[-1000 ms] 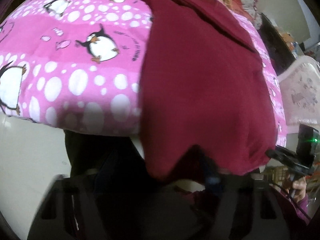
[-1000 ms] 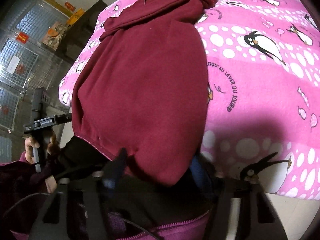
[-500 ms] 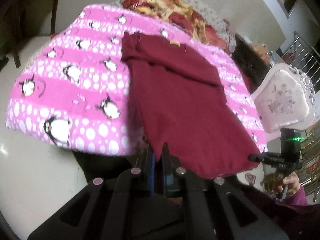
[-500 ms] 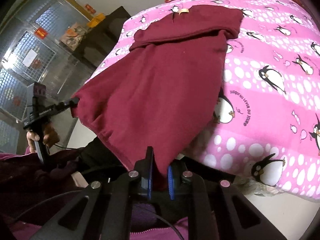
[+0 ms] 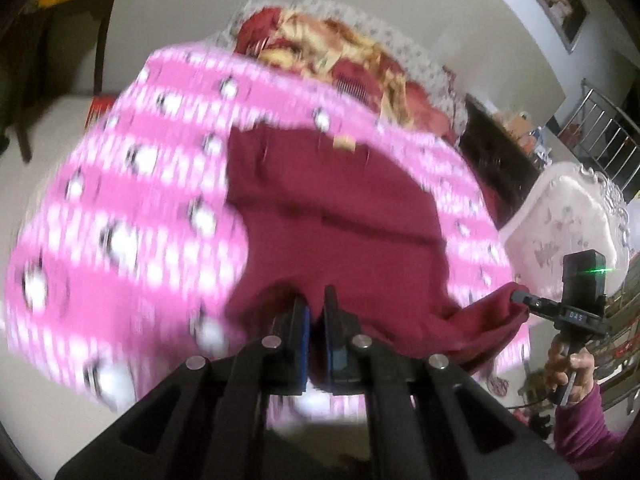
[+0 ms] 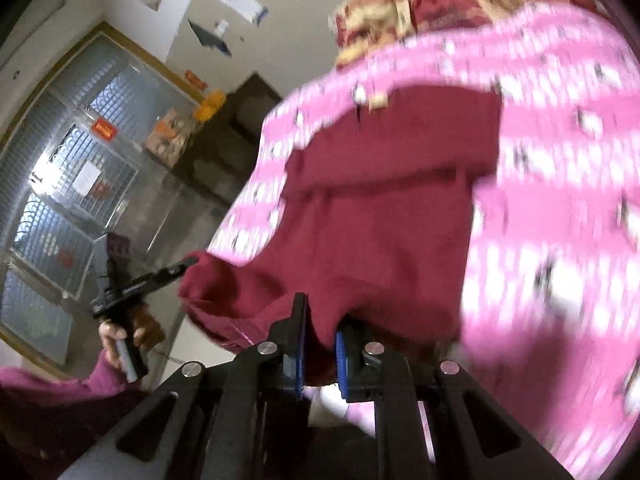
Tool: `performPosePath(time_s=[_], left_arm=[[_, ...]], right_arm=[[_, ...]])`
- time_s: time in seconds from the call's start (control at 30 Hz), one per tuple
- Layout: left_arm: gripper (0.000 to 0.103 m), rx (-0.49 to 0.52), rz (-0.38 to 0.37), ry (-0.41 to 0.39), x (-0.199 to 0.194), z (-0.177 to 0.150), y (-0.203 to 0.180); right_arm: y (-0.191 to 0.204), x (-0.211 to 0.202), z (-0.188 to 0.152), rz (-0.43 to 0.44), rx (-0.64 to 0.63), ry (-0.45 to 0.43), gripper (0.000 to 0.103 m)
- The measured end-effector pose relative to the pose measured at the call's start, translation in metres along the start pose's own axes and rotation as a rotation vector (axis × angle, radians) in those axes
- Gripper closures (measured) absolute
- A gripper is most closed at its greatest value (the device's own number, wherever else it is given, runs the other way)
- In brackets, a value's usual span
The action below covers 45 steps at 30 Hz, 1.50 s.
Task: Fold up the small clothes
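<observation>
Hem of the maroon garment (image 5: 340, 216), flat on the pink blanket (image 5: 120, 216) a second ago, is now lifted off it: left gripper (image 5: 316, 316) and right gripper (image 6: 320, 328) have clamped its near corners, ready to fold forward.

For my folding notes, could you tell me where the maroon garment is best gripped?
At its two near hem corners, from the bed's near edge: the maroon garment lies lengthwise away, and the left tool and right tool already pinch them.
</observation>
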<state>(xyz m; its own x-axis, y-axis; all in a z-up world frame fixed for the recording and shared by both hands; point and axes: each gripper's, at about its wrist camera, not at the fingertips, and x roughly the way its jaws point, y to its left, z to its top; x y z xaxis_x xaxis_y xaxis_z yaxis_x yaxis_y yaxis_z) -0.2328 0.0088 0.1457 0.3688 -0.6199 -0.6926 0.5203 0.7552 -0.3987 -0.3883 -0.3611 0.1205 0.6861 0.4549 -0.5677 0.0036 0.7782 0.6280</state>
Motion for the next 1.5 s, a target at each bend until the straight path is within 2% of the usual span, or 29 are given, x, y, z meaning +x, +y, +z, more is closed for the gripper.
performPosePath(time_s=[0.13,0.3,0.47,0.63,0.7,0.73,0.8,0.83,0.87,0.9,0.93,0.97,1.03,1.1,1.17,1.23,1.33,1.37,1.4,1.47,1.5], left_arm=[[0.098,0.035,0.037,-0.064,0.028,0.057,-0.005],[0.098,0.006,0.069,-0.072,0.080,0.114,0.005],[0.098,-0.024,0.123,-0.030,0.141,0.152,0.024],[0.097,-0.078,0.161,0.029,0.193,0.167,0.050],[0.096,-0.090,0.144,0.046,0.205,0.170,0.058],[0.093,-0.102,0.123,0.050,0.207,0.172,0.061],[0.075,-0.122,0.069,0.061,0.206,0.174,0.065],[0.052,-0.126,0.034,0.063,0.202,0.174,0.065],[0.030,-0.124,0.023,0.054,0.197,0.175,0.064],[0.024,-0.112,0.049,0.013,0.188,0.175,0.062],[0.021,-0.099,0.064,-0.021,0.181,0.176,0.059],[0.021,-0.072,0.069,-0.045,0.174,0.178,0.056],[0.021,-0.046,0.077,-0.029,0.172,0.181,0.053],[0.021,-0.012,0.111,-0.025,0.174,0.178,0.046],[0.021,0.021,0.154,-0.008,0.185,0.175,0.040],[0.021,0.034,0.227,0.043,0.206,0.172,0.038],[0.021,0.011,0.307,0.099,0.238,0.171,0.047],[0.021,0.003,0.339,0.103,0.246,0.173,0.052],[0.021,-0.003,0.357,0.106,0.252,0.175,0.058],[0.021,-0.044,0.363,0.135,0.260,0.178,0.071],[0.021,-0.083,0.341,0.151,0.261,0.178,0.080]], right_arm=[[-0.012,0.014,0.056,-0.032,0.007,-0.064,0.090],[-0.042,0.042,0.116,-0.084,0.059,-0.088,0.090],[-0.084,0.080,0.155,-0.131,0.132,-0.066,0.090],[-0.128,0.123,0.180,-0.154,0.207,-0.015,0.089],[-0.137,0.129,0.186,-0.160,0.243,-0.002,0.089],[-0.141,0.130,0.188,-0.150,0.275,0.003,0.088],[-0.144,0.122,0.186,-0.114,0.316,-0.017,0.084],[-0.141,0.116,0.182,-0.116,0.302,-0.028,0.082],[-0.136,0.110,0.180,-0.146,0.272,-0.042,0.069],[-0.130,0.101,0.177,-0.195,0.235,-0.070,0.048],[-0.126,0.093,0.176,-0.223,0.215,-0.103,0.037],[-0.124,0.085,0.174,-0.236,0.207,-0.134,0.033],[-0.116,0.074,0.169,-0.191,0.193,-0.164,0.033],[-0.102,0.078,0.165,-0.165,0.145,-0.140,0.039],[-0.084,0.101,0.165,-0.215,0.041,-0.062,0.041],[-0.077,0.125,0.170,-0.287,-0.029,-0.015,0.044],[-0.092,0.153,0.188,-0.367,-0.031,-0.021,0.045],[-0.101,0.161,0.193,-0.418,-0.023,-0.027,0.046],[-0.115,0.168,0.201,-0.464,0.009,-0.035,0.050],[-0.134,0.173,0.206,-0.435,0.084,-0.041,0.054],[-0.137,0.169,0.206,-0.411,0.109,-0.047,0.054]])
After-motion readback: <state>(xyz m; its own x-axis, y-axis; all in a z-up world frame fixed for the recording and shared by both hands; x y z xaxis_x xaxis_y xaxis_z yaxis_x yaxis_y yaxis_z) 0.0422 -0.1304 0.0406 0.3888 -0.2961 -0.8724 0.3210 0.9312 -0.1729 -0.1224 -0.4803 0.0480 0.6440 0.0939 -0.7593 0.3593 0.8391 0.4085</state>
